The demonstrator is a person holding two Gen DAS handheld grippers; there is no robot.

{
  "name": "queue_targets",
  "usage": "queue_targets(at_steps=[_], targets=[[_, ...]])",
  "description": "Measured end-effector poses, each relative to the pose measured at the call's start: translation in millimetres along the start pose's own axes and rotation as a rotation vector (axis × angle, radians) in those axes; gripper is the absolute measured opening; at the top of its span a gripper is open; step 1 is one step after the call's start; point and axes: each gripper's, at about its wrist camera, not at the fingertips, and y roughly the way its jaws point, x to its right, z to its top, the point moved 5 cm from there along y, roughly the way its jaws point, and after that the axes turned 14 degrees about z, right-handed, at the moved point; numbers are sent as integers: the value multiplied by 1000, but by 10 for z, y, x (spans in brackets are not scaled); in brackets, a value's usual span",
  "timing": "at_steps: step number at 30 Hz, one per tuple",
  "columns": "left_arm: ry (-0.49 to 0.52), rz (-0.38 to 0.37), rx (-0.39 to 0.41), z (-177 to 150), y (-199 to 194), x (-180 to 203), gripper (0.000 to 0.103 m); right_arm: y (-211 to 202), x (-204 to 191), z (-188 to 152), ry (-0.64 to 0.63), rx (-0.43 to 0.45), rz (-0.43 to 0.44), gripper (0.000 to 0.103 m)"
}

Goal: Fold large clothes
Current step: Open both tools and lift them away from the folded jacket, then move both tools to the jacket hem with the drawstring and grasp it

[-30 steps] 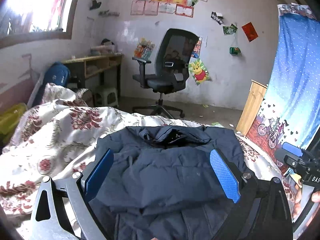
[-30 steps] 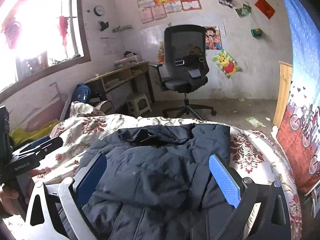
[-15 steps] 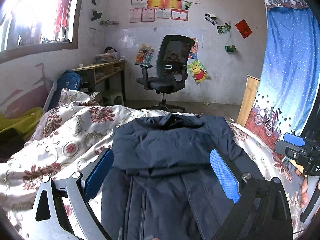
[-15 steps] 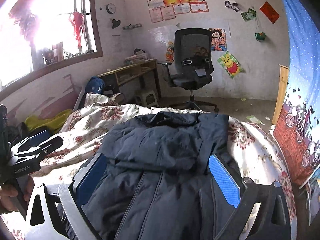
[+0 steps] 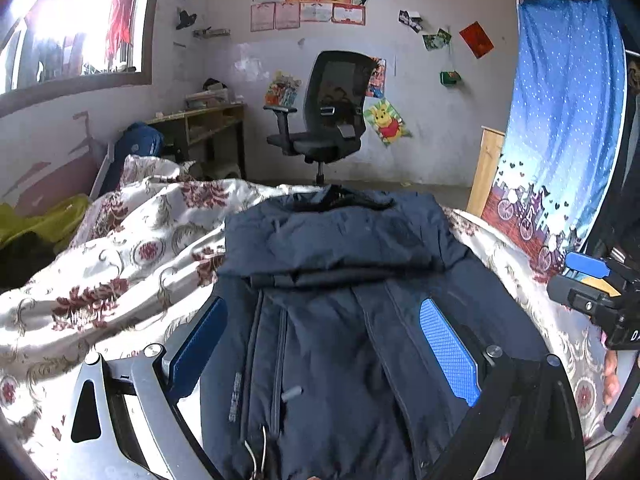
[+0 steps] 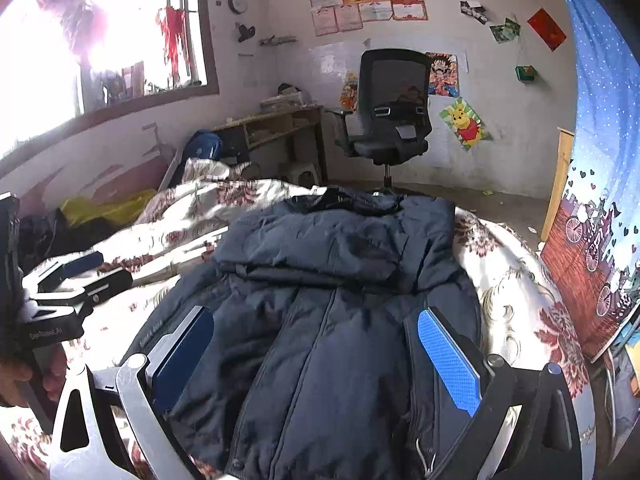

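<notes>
A dark navy padded jacket (image 5: 344, 304) lies on the floral bedspread (image 5: 120, 264), its far part folded back over the body (image 6: 332, 248). My left gripper (image 5: 324, 348) hovers open above the jacket's near half, nothing between its blue pads. My right gripper (image 6: 316, 356) is open too, over the jacket's front zipper area, holding nothing. Each gripper shows in the other's view: the right one (image 5: 592, 288) at the right edge, the left one (image 6: 64, 292) at the left edge, held by a hand.
A black office chair (image 5: 324, 120) stands on the floor beyond the bed. A wooden desk (image 5: 200, 120) is against the left wall. A blue patterned curtain (image 5: 560, 120) hangs at the right, beside a wooden board (image 5: 484, 168). Yellow-green cloth (image 6: 108, 208) lies at the bed's left.
Both grippers have pulled back toward me and away from the folded far part; more of the jacket's lower body and zipper now shows. The fold stays laid over the jacket.
</notes>
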Motion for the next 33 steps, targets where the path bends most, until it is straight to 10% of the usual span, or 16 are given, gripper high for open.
queue_targets(at_steps=[33], targets=[[488,26,-324,-1939,305,-147,95,455,253,-1437,27,-434,-34,103]])
